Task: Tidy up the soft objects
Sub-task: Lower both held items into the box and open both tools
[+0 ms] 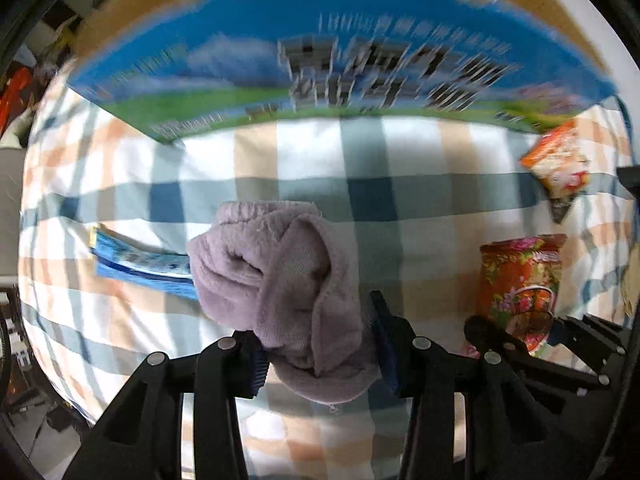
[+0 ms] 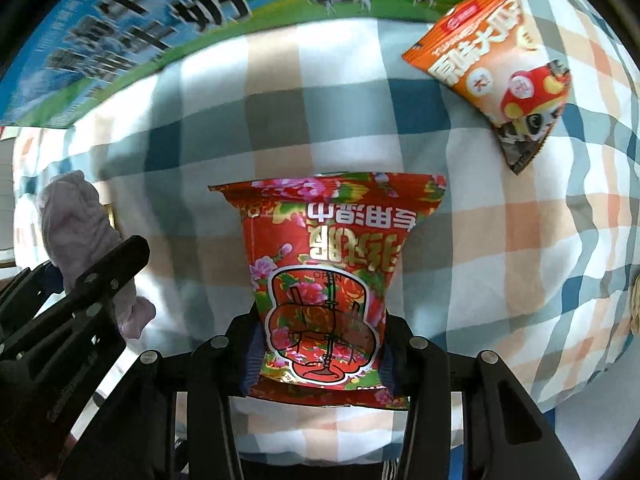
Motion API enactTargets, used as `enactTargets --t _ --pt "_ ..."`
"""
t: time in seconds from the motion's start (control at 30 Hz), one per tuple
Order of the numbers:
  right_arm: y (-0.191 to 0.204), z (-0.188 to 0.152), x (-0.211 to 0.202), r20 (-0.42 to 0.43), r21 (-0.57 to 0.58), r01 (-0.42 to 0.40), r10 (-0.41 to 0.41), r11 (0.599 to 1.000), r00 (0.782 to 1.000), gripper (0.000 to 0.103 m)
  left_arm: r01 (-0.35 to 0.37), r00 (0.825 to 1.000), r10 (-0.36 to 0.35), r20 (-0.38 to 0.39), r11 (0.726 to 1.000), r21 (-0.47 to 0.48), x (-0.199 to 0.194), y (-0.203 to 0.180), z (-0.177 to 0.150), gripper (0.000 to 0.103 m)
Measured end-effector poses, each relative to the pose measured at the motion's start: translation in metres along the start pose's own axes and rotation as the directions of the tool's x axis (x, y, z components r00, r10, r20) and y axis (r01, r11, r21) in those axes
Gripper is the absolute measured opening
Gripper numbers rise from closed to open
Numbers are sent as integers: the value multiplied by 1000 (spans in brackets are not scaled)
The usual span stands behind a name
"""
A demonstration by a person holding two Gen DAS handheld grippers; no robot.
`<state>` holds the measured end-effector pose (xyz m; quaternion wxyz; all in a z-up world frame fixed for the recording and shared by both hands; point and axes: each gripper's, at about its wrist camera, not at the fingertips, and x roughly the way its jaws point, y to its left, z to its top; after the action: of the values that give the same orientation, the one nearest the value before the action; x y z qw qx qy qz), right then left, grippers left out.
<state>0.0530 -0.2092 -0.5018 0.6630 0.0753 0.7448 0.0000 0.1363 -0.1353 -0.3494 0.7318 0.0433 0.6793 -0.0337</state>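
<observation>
My left gripper [image 1: 320, 354] is shut on a crumpled lilac towel [image 1: 280, 280] and holds it above the checked cloth [image 1: 304, 148]. My right gripper [image 2: 320, 354] is shut on a red floral wet-wipe pack [image 2: 324, 268], also held over the cloth. The red pack shows at the right of the left wrist view [image 1: 520, 284]. The towel [image 2: 80, 236] and the left gripper's black frame [image 2: 100, 276] show at the left of the right wrist view.
A large blue and green carton [image 1: 320, 64] stands along the far side of the cloth [image 2: 120, 28]. An orange snack bag [image 2: 500, 68] lies at the far right [image 1: 556, 160]. A blue flat pack [image 1: 136, 264] lies left of the towel.
</observation>
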Motion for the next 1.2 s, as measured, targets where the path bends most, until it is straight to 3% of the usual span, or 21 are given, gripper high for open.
enactTargets --t 0.03,0.23,0.33,0.5,0.63,0.77,0.97,1.07,1.2 --pt "5 20 -4 12 -1 -12 12 1000 1000 47 6 1000 -6 17 1000 6 -14 2 -9 41" --pt "7 29 -46 105 -12 -96 97 995 990 47 65 990 -67 123 998 21 -89 7 -13 41" --pt "9 39 -83 175 -28 -138 141 990 975 47 90 980 -92 174 996 20 -124 20 5 41" --pt "25 74 -138 275 -56 -175 183 983 944 47 113 970 -116 214 993 23 -167 66 67 41" --pt "45 45 -152 326 -46 -157 163 987 931 47 99 971 -97 217 995 3 -162 79 110 41" --pt "56 62 -168 338 23 -171 153 985 929 47 93 981 -89 173 995 -20 -146 96 160 41" --pt "67 103 -194 318 171 -193 131 966 939 47 69 994 -65 89 997 -42 -116 117 206 41" --pt "41 125 -191 307 274 -189 101 943 946 47 49 997 -46 55 997 -51 -97 124 225 41" --pt "8 140 -169 298 419 -225 101 880 949 48 32 999 -31 22 998 -57 -79 129 244 41"
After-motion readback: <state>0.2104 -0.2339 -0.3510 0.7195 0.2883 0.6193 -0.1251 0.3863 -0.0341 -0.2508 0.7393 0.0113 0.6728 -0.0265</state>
